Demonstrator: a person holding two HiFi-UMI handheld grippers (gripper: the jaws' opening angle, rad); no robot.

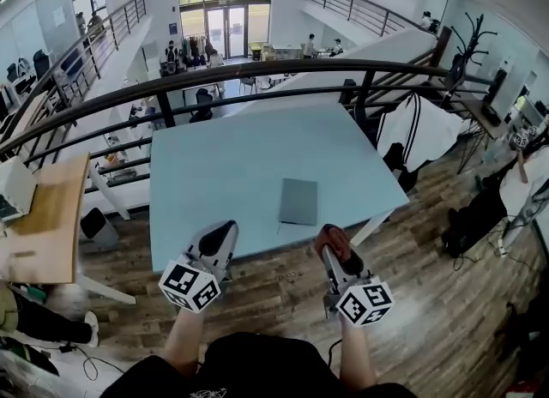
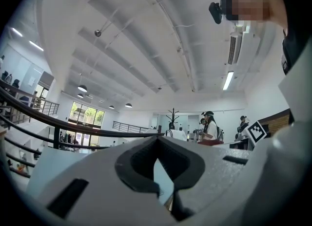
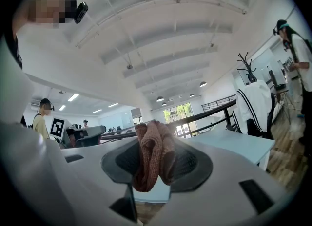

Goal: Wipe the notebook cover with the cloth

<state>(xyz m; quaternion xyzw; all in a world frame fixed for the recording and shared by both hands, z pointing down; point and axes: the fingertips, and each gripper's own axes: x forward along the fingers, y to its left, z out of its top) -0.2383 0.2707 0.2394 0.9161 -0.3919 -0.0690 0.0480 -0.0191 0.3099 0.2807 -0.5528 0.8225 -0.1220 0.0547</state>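
A grey notebook (image 1: 298, 202) lies flat on the pale blue table (image 1: 232, 165), near its front edge. My right gripper (image 1: 334, 242) hovers just off that edge, below and right of the notebook, shut on a reddish-brown cloth (image 1: 331, 237). In the right gripper view the cloth (image 3: 154, 155) is bunched between the jaws of the gripper (image 3: 156, 164). My left gripper (image 1: 219, 238) hangs at the table's front edge, left of the notebook. Its jaws meet in the left gripper view, gripper (image 2: 158, 171), with nothing between them.
A black railing (image 1: 257, 75) runs behind the table, over a lower floor. A wooden desk (image 1: 47, 225) stands at the left. A white jacket (image 1: 420, 130) hangs on a chair at the right, with bags on the wooden floor (image 1: 446, 302).
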